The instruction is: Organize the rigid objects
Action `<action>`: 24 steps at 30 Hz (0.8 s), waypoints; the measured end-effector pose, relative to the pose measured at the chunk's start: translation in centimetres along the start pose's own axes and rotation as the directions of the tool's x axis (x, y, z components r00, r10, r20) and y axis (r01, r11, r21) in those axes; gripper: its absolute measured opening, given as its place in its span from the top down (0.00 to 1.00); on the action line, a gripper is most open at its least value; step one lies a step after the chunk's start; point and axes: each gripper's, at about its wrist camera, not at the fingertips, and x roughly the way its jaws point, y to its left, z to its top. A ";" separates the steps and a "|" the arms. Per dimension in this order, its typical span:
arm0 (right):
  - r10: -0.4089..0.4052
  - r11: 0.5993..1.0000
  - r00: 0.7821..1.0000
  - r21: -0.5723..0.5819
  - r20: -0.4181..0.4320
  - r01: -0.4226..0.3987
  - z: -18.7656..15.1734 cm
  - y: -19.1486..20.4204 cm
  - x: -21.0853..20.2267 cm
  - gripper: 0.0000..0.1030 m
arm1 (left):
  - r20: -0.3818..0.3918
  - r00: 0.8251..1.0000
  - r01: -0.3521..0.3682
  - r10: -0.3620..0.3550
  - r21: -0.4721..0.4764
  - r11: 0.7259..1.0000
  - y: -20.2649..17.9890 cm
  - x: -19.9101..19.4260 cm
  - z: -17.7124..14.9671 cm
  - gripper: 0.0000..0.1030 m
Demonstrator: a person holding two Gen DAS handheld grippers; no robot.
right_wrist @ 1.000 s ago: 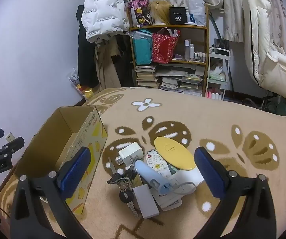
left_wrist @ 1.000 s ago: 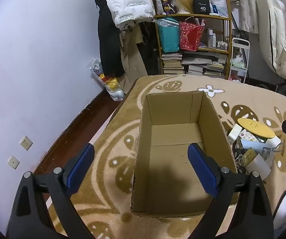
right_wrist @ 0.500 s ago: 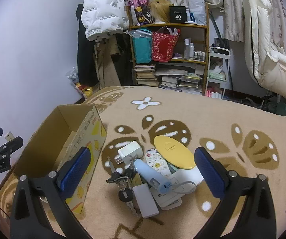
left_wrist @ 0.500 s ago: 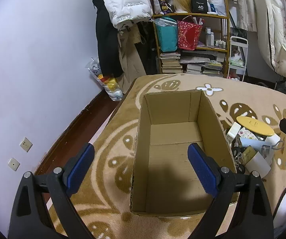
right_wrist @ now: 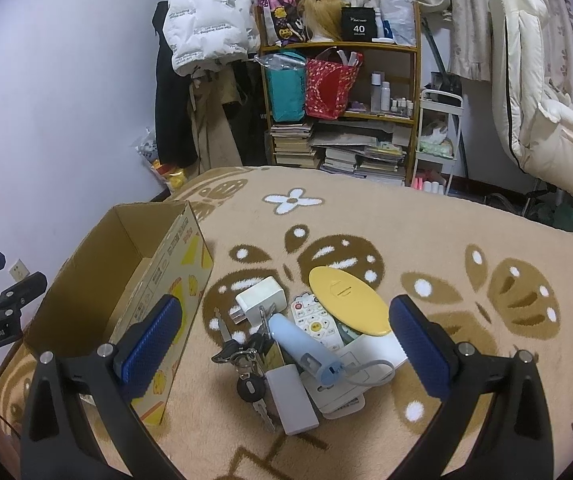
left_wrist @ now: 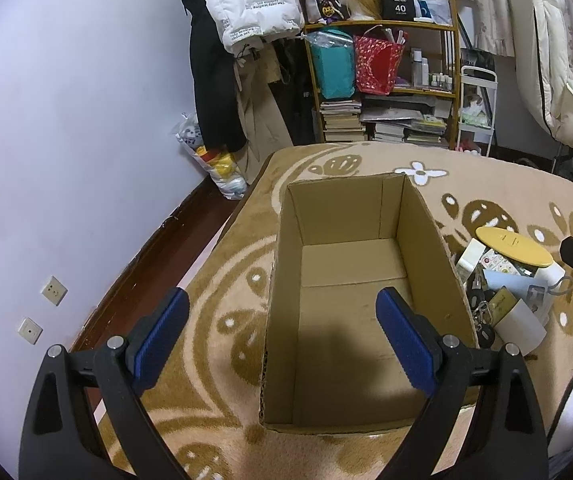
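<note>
Right wrist: box [right_wrist: 118, 280] empty, pile [right_wrist: 302, 340] untouched beside it, both tongs — left [left_wrist: 282, 336], right [right_wrist: 282, 344] — wide open, nothing sorted yet.

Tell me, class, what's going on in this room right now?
A person holds two open, blue-padded grippers over a patterned beige blanket. The left gripper hovers above an empty brown cardboard box. The right gripper hangs above a pile beside the box: a yellow oval lid, white charger plug, white remote control and bunch of keys. Nothing is packed yet.
</note>
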 end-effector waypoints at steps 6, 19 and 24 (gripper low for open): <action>-0.008 1.000 1.000 -0.028 -0.005 0.008 -0.2 0.5 0.0 0.00 | -0.003 1.000 0.014 -0.014 0.002 1.000 0.1 0.0 0.1 0.09; -0.003 0.999 1.000 -0.045 -0.012 0.003 -0.1 1.2 -0.4 0.00 | -0.004 1.000 0.014 -0.014 0.002 1.000 0.0 0.0 0.1 0.09; -0.005 0.999 1.000 -0.046 -0.012 0.004 -0.1 1.2 -0.3 0.00 | -0.007 1.000 0.014 -0.014 0.014 1.000 -0.3 0.1 -0.1 0.09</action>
